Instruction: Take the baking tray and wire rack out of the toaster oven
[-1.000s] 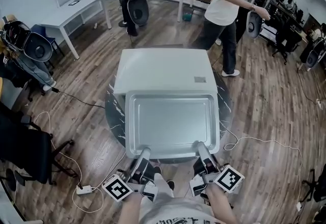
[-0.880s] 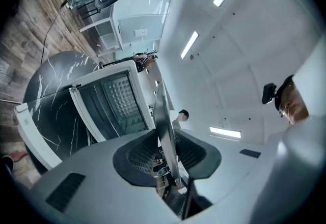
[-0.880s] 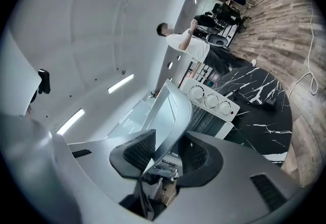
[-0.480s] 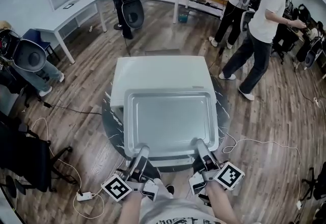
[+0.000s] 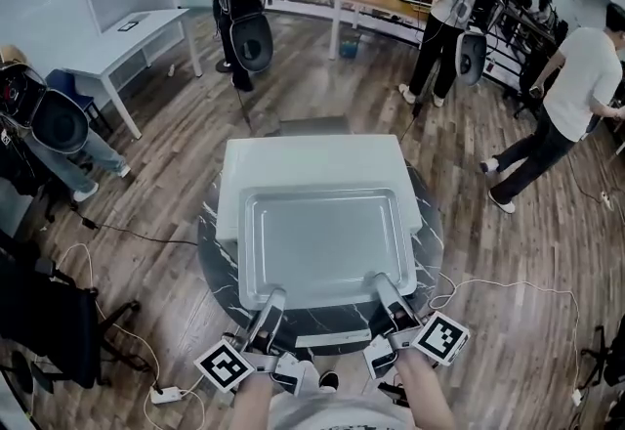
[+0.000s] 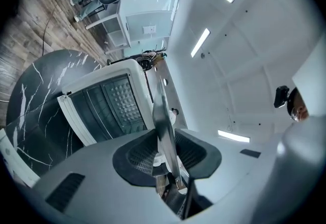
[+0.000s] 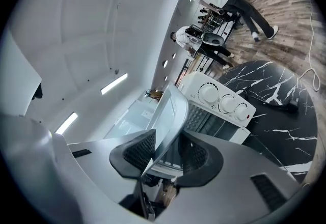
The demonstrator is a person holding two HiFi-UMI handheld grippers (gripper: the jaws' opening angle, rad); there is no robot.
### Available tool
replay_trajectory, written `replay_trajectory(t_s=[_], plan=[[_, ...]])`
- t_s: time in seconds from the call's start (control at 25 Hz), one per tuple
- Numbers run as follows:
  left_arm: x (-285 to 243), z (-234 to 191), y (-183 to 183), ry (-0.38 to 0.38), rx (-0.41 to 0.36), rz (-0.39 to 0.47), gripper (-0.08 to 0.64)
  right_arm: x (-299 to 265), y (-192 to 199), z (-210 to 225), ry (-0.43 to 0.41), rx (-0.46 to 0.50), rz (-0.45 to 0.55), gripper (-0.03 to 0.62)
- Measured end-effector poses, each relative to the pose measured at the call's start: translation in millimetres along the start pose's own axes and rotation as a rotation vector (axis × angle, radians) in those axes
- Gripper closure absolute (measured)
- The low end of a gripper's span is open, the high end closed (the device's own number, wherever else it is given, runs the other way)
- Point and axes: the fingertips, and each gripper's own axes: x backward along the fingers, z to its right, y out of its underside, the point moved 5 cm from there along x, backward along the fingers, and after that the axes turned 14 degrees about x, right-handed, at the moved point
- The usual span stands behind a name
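The silver baking tray hangs level in front of the white toaster oven, covering its front in the head view. My left gripper is shut on the tray's near rim at its left, and my right gripper is shut on the same rim at its right. In the left gripper view the tray runs edge-on between the pads of the left gripper, with the open oven beyond. In the right gripper view the tray sits between the pads of the right gripper, beside the oven's knobs. I cannot make out the wire rack.
The oven stands on a round black marble table; its lowered door sticks out under the tray. Cables lie on the wood floor. Several people stand at the back near desks. A dark chair is at the left.
Both grippers have drawn the tray toward me, farther out from the oven. The people in the background have walked to the right.
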Motion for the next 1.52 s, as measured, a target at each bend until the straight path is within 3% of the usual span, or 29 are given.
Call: replay_trajectory(t_s=[0.2,0.48,0.76,1.0,1.52], plan=[[-10,-7,-7,-0.106,0.038,-0.005,0.446,-10,1,6,0.07,-0.037,-0.028,0.459],[-19,-8,-18,-0.148,0.052,-0.016,0.445,-22,0,5,0.1,-0.042,-0.045,0.456],[-32,-8,-33,-0.195,-0.015,-0.051,0.439,-34,-3,4,0.145,-0.061,-0.044,0.456],[-49,-9,-44,-0.2,-0.036,-0.084,0.437,-53,-10,2,0.108,-0.056,-0.012,0.456],[-74,-11,-58,-0.192,-0.031,-0.12,0.434,-77,-21,7,0.145,-0.067,-0.011,0.457]])
